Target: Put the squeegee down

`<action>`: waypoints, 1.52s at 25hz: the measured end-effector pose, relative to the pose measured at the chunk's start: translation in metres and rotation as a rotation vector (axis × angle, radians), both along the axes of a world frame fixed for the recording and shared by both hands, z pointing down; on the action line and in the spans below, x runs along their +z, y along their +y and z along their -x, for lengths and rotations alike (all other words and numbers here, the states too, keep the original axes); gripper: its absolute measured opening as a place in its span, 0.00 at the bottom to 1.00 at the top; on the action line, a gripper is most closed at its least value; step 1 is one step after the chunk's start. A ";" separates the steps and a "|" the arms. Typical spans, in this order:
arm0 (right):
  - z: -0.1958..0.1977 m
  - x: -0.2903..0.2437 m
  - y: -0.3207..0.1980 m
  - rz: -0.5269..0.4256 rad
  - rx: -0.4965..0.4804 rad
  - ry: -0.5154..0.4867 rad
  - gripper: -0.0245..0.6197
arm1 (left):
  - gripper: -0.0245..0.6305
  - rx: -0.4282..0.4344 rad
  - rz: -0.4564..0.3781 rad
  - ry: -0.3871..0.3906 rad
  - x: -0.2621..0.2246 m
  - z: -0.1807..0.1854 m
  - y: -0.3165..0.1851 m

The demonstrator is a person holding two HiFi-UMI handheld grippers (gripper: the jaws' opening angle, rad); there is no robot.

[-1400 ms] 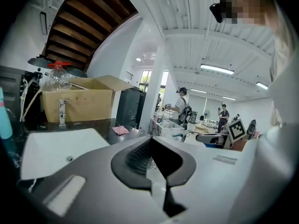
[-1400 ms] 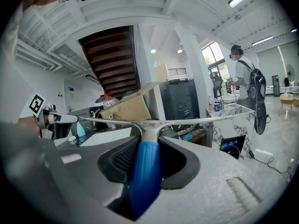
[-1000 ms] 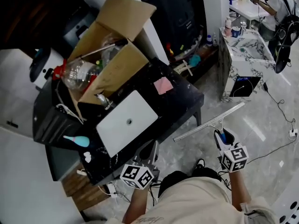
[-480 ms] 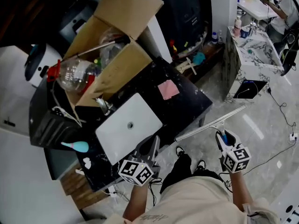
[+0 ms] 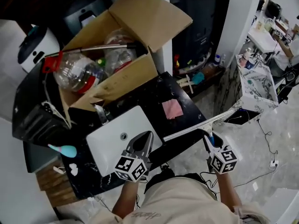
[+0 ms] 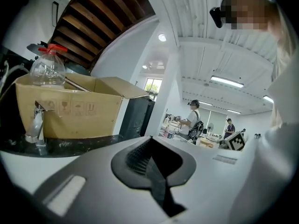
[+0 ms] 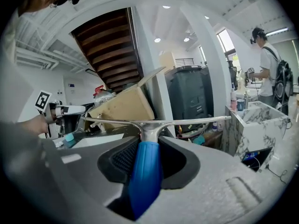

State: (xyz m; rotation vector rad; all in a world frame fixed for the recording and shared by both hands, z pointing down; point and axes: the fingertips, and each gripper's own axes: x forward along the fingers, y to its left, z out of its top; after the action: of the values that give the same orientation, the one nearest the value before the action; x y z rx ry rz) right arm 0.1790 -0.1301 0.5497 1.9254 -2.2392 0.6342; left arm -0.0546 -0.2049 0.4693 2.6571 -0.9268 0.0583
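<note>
The squeegee has a blue handle (image 7: 145, 171) and a long metal blade (image 7: 187, 122). My right gripper (image 5: 208, 141) is shut on the handle and holds it in the air. In the head view the blade (image 5: 196, 125) slants across the front right corner of the black countertop (image 5: 154, 94), its left end by the white sink (image 5: 112, 141). In the right gripper view my right gripper (image 7: 148, 143) points nearly level at the counter. My left gripper (image 5: 142, 141) hangs over the sink's front edge, shut with nothing in it. The left gripper view shows my left gripper (image 6: 150, 143) closed and bare.
An open cardboard box (image 5: 131, 73) with plastic bottles and a metal rod stands at the counter's back. A faucet (image 5: 101, 113) rises behind the sink. A pink cloth (image 5: 172, 108) lies right of the sink. A marble-patterned unit (image 5: 254, 90) stands at the right. People stand far off.
Both grippers have moved in toward the counter. The squeegee blade, earlier over the floor, now reaches over the counter's corner. My left gripper now hangs over the sink's front edge.
</note>
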 end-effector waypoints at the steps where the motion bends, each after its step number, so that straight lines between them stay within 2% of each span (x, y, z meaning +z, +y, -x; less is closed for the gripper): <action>1: 0.005 0.000 -0.008 0.001 -0.010 0.006 0.23 | 0.06 -0.005 0.006 0.011 0.001 0.002 -0.006; 6: 0.028 0.008 -0.050 0.026 -0.093 0.079 0.23 | 0.06 -0.026 0.007 0.016 0.002 0.013 -0.031; 10: 0.043 0.013 -0.075 0.042 -0.199 0.129 0.23 | 0.06 -0.083 0.022 0.005 0.003 0.023 -0.040; 17: 0.051 0.037 -0.130 0.116 -0.314 0.134 0.23 | 0.06 -0.216 0.033 -0.044 -0.002 0.035 -0.054; 22: 0.057 0.061 -0.163 0.165 -0.381 0.159 0.23 | 0.06 -0.268 0.039 -0.077 -0.003 0.029 -0.061; 31: 0.057 0.094 -0.207 0.253 -0.420 0.198 0.23 | 0.06 -0.348 0.104 -0.100 0.011 0.032 -0.070; 38: 0.065 0.109 -0.214 0.312 -0.418 0.227 0.23 | 0.06 -0.335 0.113 -0.099 0.014 0.028 -0.077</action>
State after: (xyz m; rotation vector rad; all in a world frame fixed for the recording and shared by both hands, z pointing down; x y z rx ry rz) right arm 0.1141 -0.3444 0.6584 1.2644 -2.1495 0.6201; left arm -0.0828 -0.2814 0.4835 2.3803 -1.3460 0.1600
